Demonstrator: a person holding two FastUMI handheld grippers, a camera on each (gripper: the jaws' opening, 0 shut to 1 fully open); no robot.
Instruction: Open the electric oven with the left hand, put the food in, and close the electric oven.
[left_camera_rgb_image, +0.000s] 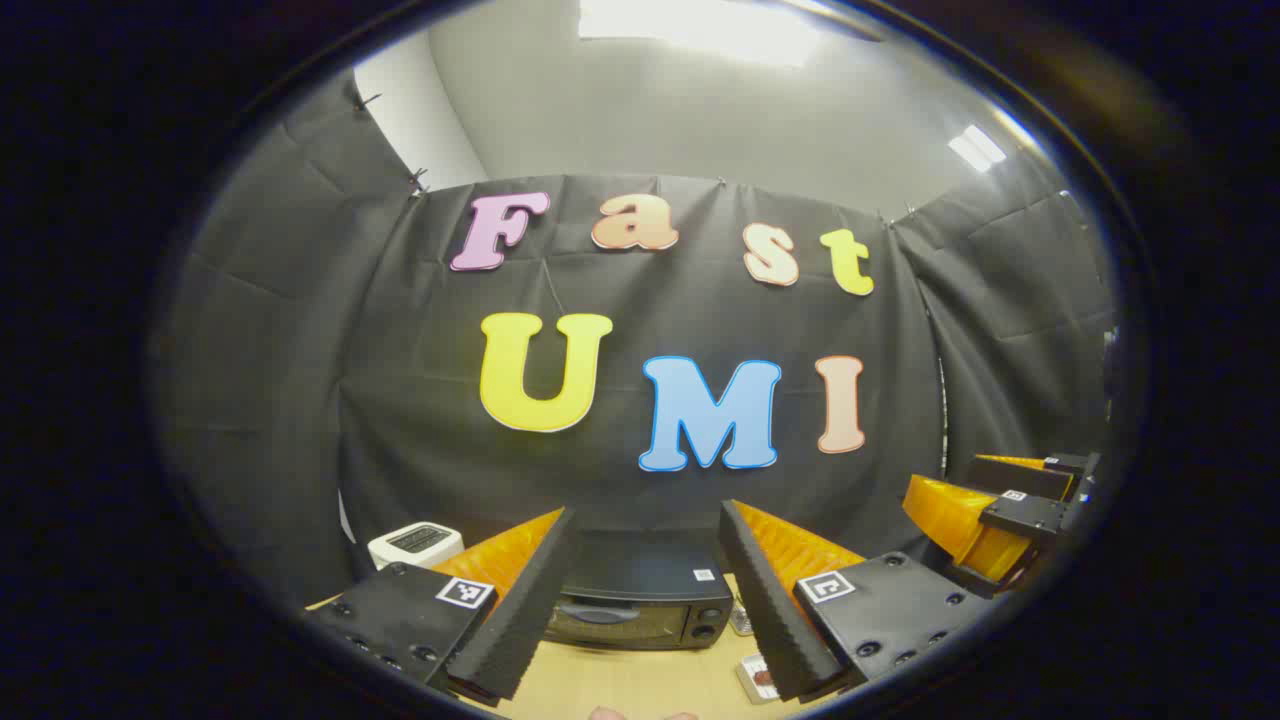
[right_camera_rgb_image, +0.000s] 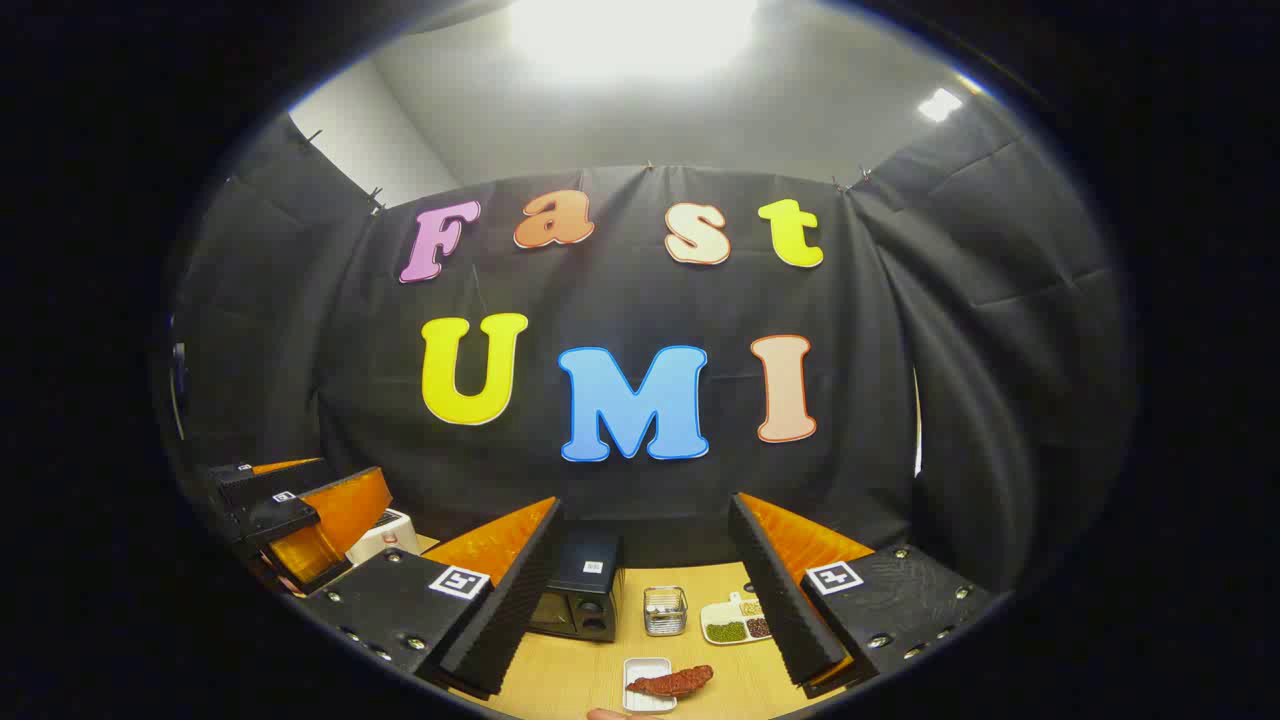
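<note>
We are holding both grippers, left (left_camera_rgb_image: 645, 590) and right (right_camera_rgb_image: 640, 590), spread and empty; the oven (left_camera_rgb_image: 640, 600) door is looking stiff, best gripped at its handle (left_camera_rgb_image: 598, 614).

Left gripper (left_camera_rgb_image: 645, 590) and right gripper (right_camera_rgb_image: 640, 590) side by side, level, jaws wide apart, empty.

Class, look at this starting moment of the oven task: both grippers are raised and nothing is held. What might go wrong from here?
1. The electric oven is closed, and the left gripper is still clear of it with jaws apart; a poor grip on the door could slip.
2. The reddish food overhangs its white tray, so a careless grasp by the right gripper may drag it off.
3. A glass jar stands near the oven and might get knocked.
</note>
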